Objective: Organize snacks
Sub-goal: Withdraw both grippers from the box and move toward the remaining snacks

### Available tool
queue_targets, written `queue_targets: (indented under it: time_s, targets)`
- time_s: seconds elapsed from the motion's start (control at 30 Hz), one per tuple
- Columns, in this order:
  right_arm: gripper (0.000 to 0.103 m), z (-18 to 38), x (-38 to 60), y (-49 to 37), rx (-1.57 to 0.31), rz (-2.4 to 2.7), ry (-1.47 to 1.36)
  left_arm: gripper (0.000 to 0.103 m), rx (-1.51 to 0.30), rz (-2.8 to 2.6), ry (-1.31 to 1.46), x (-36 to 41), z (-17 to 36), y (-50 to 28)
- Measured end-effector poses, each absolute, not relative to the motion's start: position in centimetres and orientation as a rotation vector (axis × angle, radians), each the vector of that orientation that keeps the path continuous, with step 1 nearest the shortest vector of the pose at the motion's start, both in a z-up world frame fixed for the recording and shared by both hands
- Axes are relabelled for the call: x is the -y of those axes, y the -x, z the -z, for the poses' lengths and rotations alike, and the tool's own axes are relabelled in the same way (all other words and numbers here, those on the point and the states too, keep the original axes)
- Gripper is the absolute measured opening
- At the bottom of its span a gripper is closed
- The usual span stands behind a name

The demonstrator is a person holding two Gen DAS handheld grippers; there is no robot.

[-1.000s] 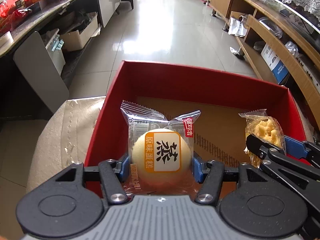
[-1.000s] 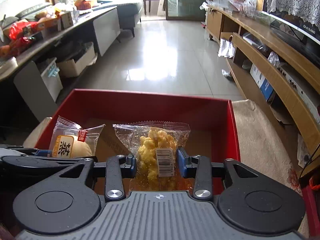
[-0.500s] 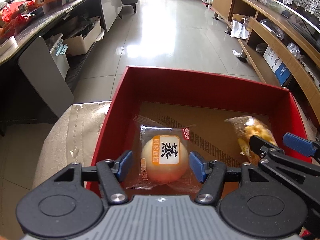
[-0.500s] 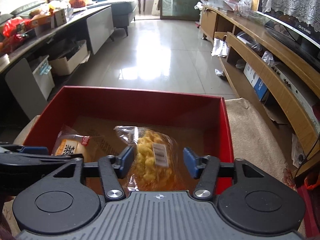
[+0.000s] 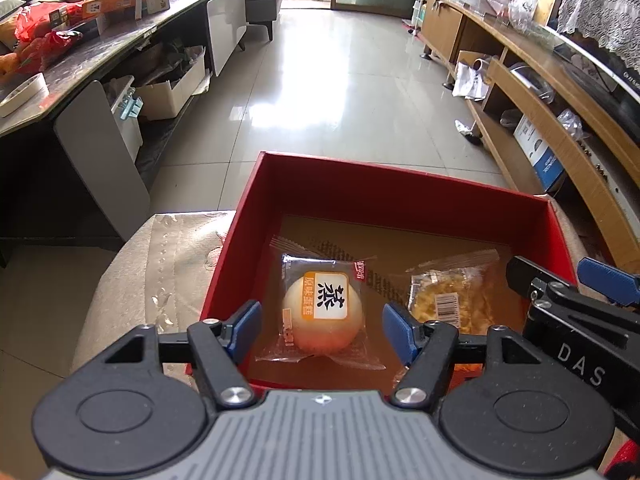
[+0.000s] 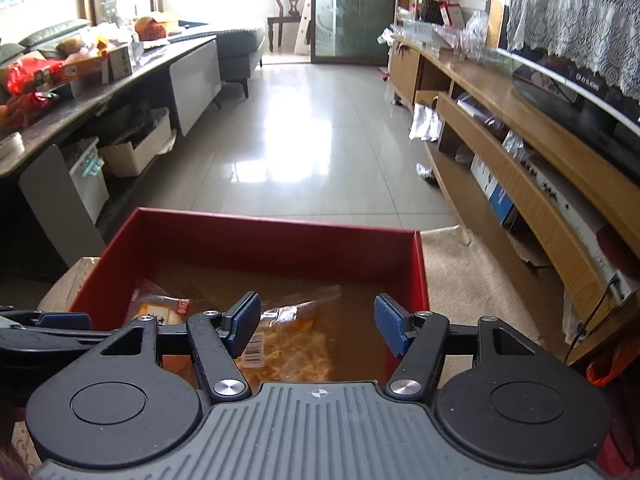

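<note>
Both the left gripper (image 5: 322, 330) and right gripper (image 6: 316, 324) have just spread wide, dropping the round wrapped cake (image 5: 323, 312) and clear-bagged yellow snack (image 5: 452, 300) flat inside the red cardboard box (image 5: 384, 200), so both placements look complete.

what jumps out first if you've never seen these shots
The red box fills the middle, with two wrapped snacks lying flat on its floor: a round cake on the left, a yellow crispy snack on the right. Both grippers, left and right, hang open above them.
</note>
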State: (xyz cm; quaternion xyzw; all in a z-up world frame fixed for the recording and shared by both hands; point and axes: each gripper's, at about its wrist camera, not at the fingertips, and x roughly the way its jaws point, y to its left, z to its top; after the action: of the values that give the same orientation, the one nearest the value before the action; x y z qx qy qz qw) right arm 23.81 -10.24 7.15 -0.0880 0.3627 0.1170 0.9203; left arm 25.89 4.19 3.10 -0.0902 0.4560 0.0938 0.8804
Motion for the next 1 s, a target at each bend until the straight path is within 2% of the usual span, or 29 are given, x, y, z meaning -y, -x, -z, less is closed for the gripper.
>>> queue_targets:
  time_s: [0.47,1.0]
  targets:
    - [0.071,-9.5,10.4,-19.4,-0.705,-0.245,0.211,0.064,-0.925,-0.147,0.221,-4.3,-5.0,-21.2]
    - [0.073,-9.3,11.0,-14.3,-0.734,-0.280,0.222,0.066,-0.955,-0.092,0.219,-4.2,-4.3,-15.7]
